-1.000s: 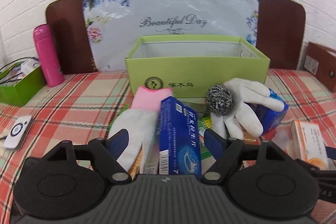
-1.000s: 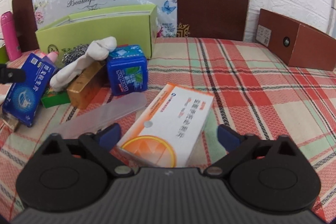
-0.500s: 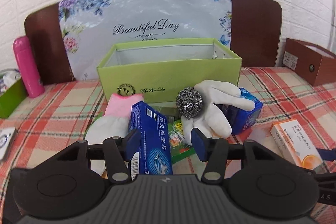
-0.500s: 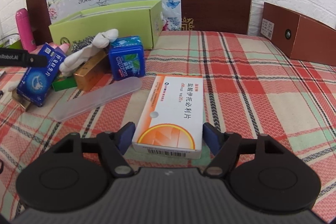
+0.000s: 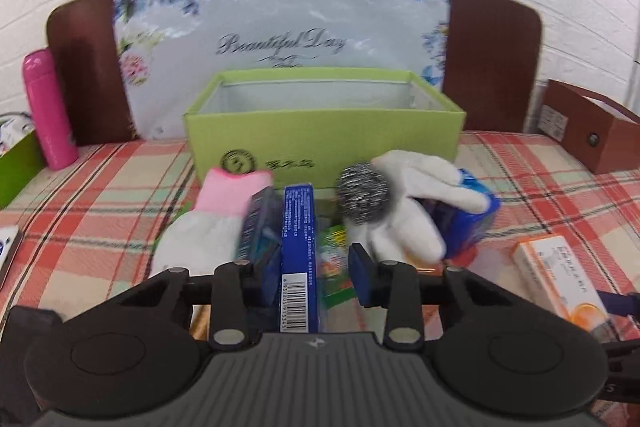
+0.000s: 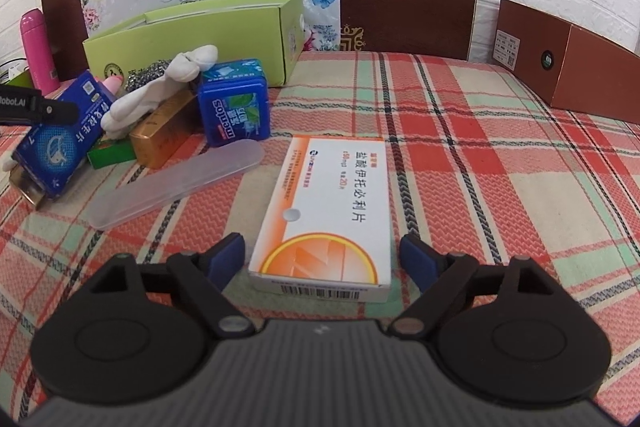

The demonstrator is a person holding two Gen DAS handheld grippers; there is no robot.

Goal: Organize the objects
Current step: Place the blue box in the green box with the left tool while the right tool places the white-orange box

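Observation:
In the left wrist view a blue carton (image 5: 300, 255) stands on edge between the jaws of my left gripper (image 5: 314, 279), which are closing. The left pad is against the carton and the right pad is still apart from it. In the right wrist view an orange-and-white medicine box (image 6: 332, 211) lies flat on the checked cloth between the jaws of my right gripper (image 6: 322, 257). Those jaws are opening, with a gap on each side. The open green box (image 5: 320, 143) stands behind the pile.
A steel scrubber (image 5: 362, 197), white gloves (image 5: 416, 195), a blue tin (image 6: 234, 103), a gold box (image 6: 164, 131) and a clear plastic case (image 6: 176, 187) crowd the left side. A pink bottle (image 5: 48, 107) stands far left and a brown box (image 6: 560, 63) at the right.
The left jaws have narrowed around the blue carton, which has turned edge-on. The right jaws narrowed, then widened, and the medicine box now lies straight between them.

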